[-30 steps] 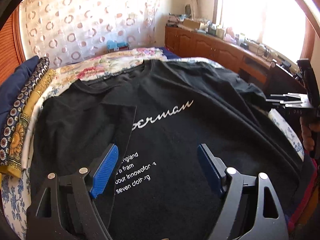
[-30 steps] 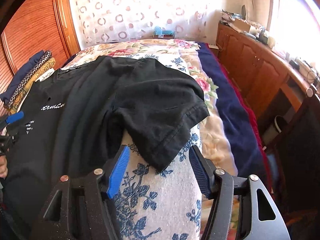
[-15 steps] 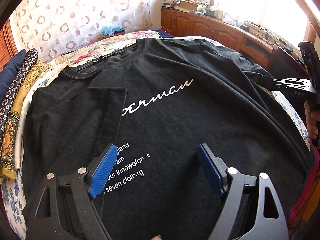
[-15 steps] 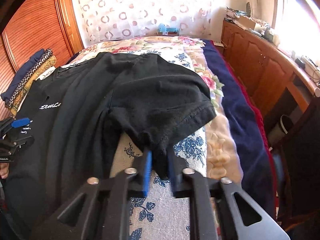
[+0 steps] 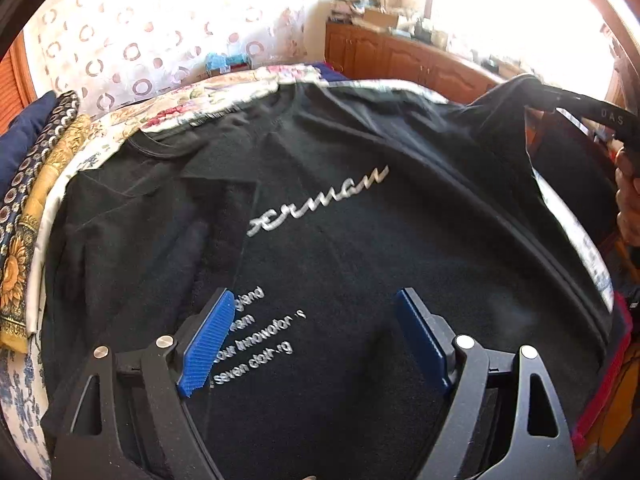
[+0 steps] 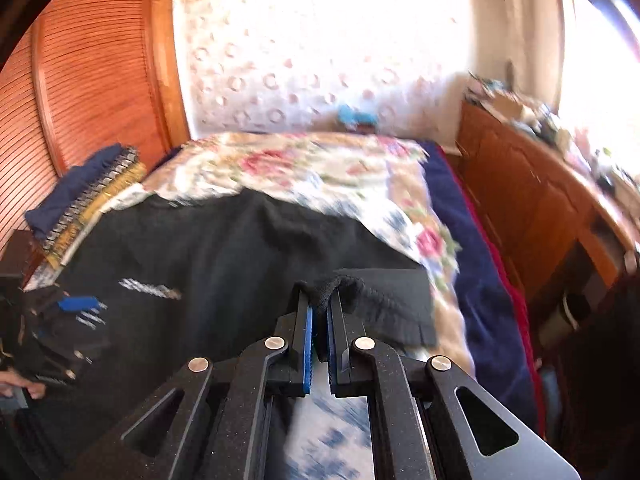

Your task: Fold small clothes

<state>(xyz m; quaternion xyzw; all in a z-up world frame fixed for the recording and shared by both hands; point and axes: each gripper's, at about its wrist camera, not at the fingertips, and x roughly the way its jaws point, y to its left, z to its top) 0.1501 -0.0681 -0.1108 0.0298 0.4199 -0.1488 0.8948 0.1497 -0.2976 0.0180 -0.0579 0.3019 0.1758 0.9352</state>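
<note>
Pinching the hem of the sleeve [image 6: 384, 300], the right hand-held gripper [image 6: 319, 328] has its blue pads pressed together on a fold of black cloth, which bunches up between them. Its jaws have just been closing, and the cloth caught in them now hangs clear of the bed [image 6: 304, 168]. That grip looks meant to carry the sleeve inward over the body of the shirt, the usual first fold on this side.

Over the shirt's printed front, the left hand-held gripper [image 5: 316, 340] stands spread wide, with nothing between its pads; only the white lettering shows in the gap. It hovers low over the cloth, probably ready to pin the body flat or to take a lower edge while the other side is turned in.

Outward from both, the black T-shirt [image 5: 360, 248] lies face up across the bed, collar toward the curtain [image 5: 160, 40]. Its other sleeve already lies folded onto the chest, so the work seems partly done. In the left wrist view the lifted sleeve rises as a dark peak at the right edge, below the person's hand [image 5: 628, 208].

A stack of folded cloths [image 5: 28, 208] sits beside the shirt, likely finished pieces. A wooden cabinet [image 6: 532, 208] runs along the window side.
</note>
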